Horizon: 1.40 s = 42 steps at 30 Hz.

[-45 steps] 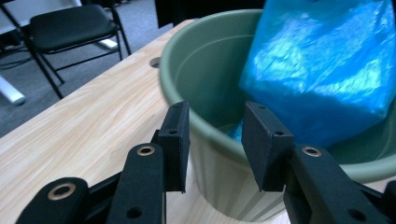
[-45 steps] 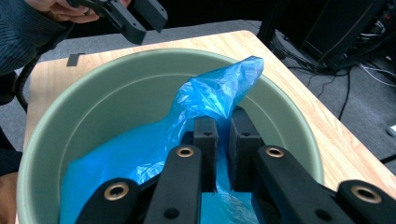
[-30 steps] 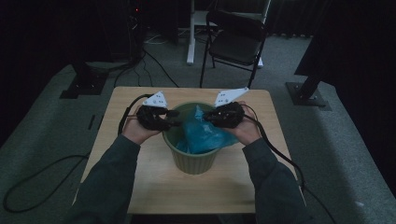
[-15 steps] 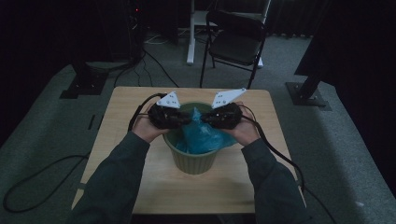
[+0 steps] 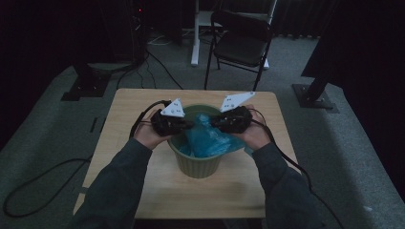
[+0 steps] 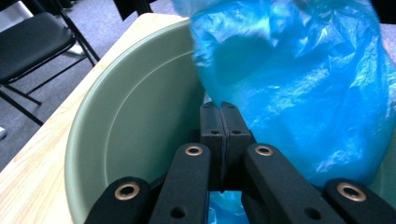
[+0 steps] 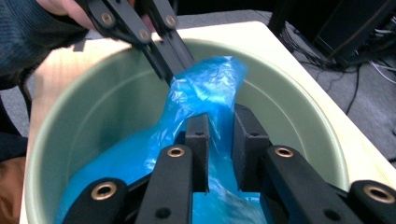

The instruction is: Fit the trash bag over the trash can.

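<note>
Two claws meet over the green bin (image 5: 196, 160) on the tabletop (image 5: 124, 138), and between them sits the blue plastic bag (image 5: 207, 138), most of it down inside the bin with one side draped toward the rim nearest my right hand. I judge the step in hand to be lining the bin: opening the bag's mouth and spreading it over the rim.

My left claw (image 6: 223, 122) has just been closing and now sits clenched, its pads pressed together right at the bag's lower edge; from its own view I cannot tell for certain whether a fold of film is pinched between them, though in the right gripper view its tips (image 7: 173, 71) sit at the raised peak of the bag, so I take it to have caught the top edge. My right claw (image 7: 221, 128) has just been opening a little; a ridge of blue film runs up between its pads, which stand apart with a gap, so I read it as released, not gripping.

Next I think the right claw needs to close firmly on its own layer of film, a different layer from the left's. Then the two hands should draw apart, toward opposite sides of the rim, to open the mouth. The film is thin and slippery, so a shallow pinch may slide off.
</note>
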{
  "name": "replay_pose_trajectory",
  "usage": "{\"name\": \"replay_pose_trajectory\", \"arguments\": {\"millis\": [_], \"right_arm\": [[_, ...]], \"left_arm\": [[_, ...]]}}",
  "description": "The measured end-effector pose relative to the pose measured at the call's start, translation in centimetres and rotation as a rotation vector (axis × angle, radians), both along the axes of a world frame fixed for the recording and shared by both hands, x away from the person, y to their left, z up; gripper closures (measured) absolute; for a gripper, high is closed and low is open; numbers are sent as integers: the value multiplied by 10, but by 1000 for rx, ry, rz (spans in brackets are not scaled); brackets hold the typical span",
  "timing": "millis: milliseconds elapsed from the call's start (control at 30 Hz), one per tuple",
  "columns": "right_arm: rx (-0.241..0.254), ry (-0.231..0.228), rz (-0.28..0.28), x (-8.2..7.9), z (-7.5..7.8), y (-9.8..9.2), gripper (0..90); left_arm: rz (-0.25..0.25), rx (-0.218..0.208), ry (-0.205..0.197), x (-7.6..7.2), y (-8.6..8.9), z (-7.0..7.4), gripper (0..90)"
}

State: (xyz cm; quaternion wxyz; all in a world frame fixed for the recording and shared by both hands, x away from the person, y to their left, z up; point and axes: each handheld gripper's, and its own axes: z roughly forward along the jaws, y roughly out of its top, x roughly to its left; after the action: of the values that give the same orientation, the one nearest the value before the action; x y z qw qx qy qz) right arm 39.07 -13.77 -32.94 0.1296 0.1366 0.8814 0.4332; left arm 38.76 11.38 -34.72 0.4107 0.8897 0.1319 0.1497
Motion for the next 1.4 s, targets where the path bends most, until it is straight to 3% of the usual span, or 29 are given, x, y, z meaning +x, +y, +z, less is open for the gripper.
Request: {"name": "replay_pose_trajectory", "arguments": {"millis": [333, 467, 733, 1167, 1400], "right_arm": [[8, -7, -76, -3, 0, -26, 691], [25, -12, -89, -16, 2, -38, 636], [2, 4, -78, -34, -5, -49, 596], [24, 53, -32, -53, -12, -48, 545], [-13, 68, -8, -61, -21, -44, 576]], "left_arm": [[18, -10, -17, -7, 12, -3, 900], [40, -18, -26, -10, 21, -3, 900], [67, -45, -29, -14, 34, -5, 900], [88, -76, -32, -23, 46, -9, 900], [101, -86, -32, -27, 55, -12, 900]]}}
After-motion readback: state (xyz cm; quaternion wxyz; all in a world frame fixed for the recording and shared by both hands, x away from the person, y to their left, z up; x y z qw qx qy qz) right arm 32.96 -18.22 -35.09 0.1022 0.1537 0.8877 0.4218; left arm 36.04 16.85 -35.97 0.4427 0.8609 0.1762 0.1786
